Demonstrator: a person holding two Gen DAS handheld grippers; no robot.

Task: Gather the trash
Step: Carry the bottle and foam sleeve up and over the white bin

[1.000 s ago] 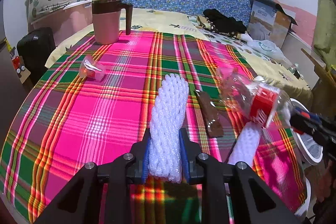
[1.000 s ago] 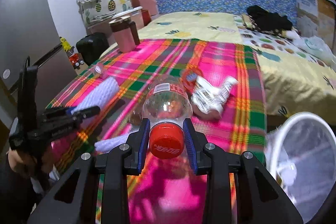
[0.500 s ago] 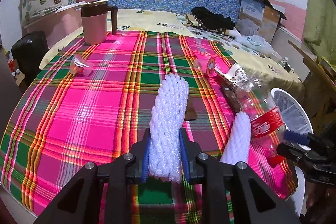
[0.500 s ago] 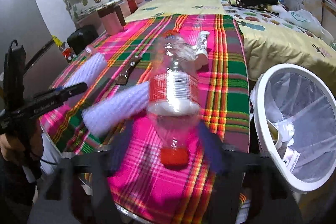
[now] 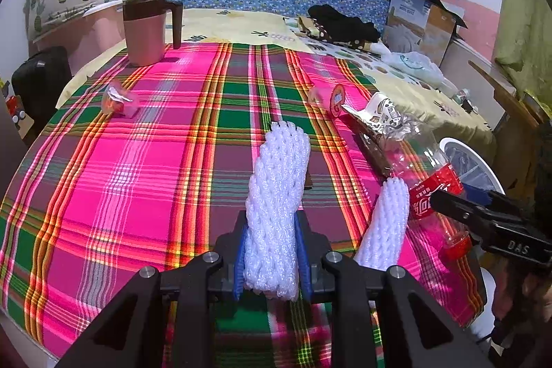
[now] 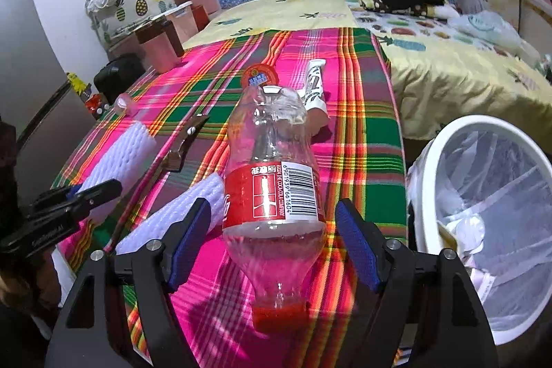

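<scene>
My left gripper is shut on a white foam net sleeve and holds it over the plaid table. My right gripper is open, its blue pads apart on either side of a clear cola bottle with a red label and red cap; the bottle lies on the plaid cloth, cap toward me. The bottle also shows in the left wrist view. A second foam sleeve lies beside it. A white bin with a plastic liner stands right of the table.
On the plaid cloth lie a brown wrapper, a crumpled paper cup, a red-lidded round cup and a small pink jelly cup. A pink mug stands at the far left. A bed lies behind.
My right gripper has opened and let go of the bottle, which now lies on the cloth near the table's right edge. The left gripper has kept its hold on the foam sleeve.
</scene>
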